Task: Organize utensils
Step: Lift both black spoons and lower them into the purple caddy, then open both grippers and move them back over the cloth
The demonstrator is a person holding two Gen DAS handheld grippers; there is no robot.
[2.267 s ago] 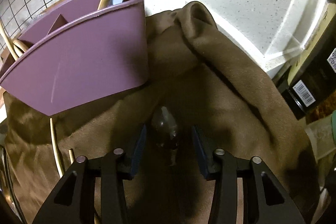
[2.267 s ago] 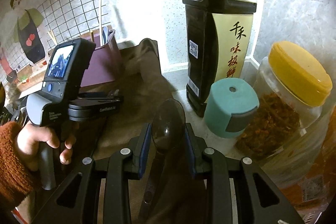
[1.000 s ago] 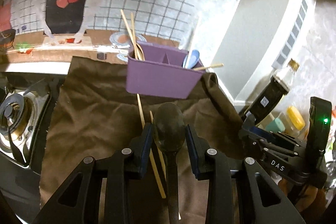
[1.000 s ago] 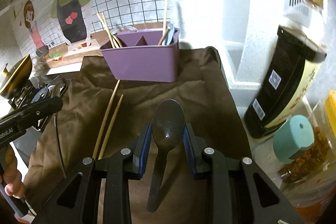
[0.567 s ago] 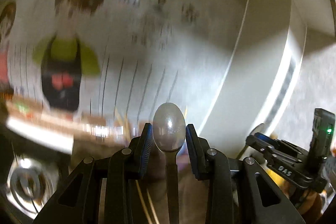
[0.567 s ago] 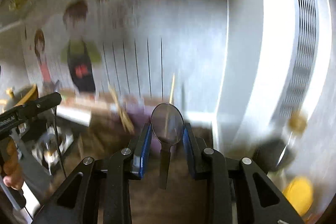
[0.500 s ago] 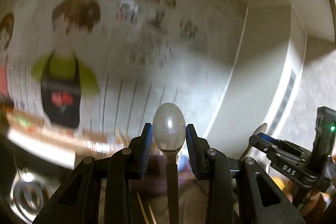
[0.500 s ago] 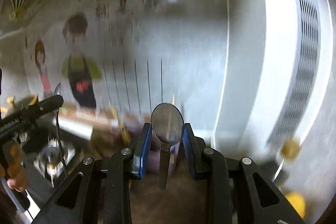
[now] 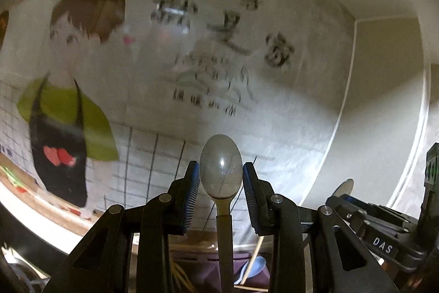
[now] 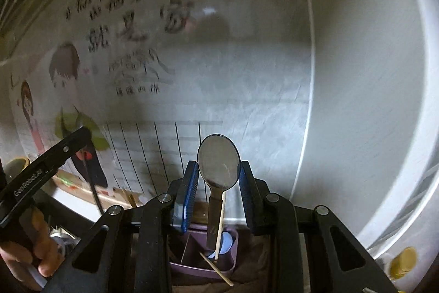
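Two spoons are standing upright between my pads: my left gripper (image 9: 221,180) is clamping a grey spoon (image 9: 221,172), my right gripper (image 10: 218,180) a dark spoon (image 10: 218,165), both hovering over the purple caddy (image 10: 203,264).

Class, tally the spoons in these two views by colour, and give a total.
Grey: 2, the left spoon in the left gripper and the right spoon in the right gripper.
Blue: 1, the blue spoon in the holder.
Total: 3.
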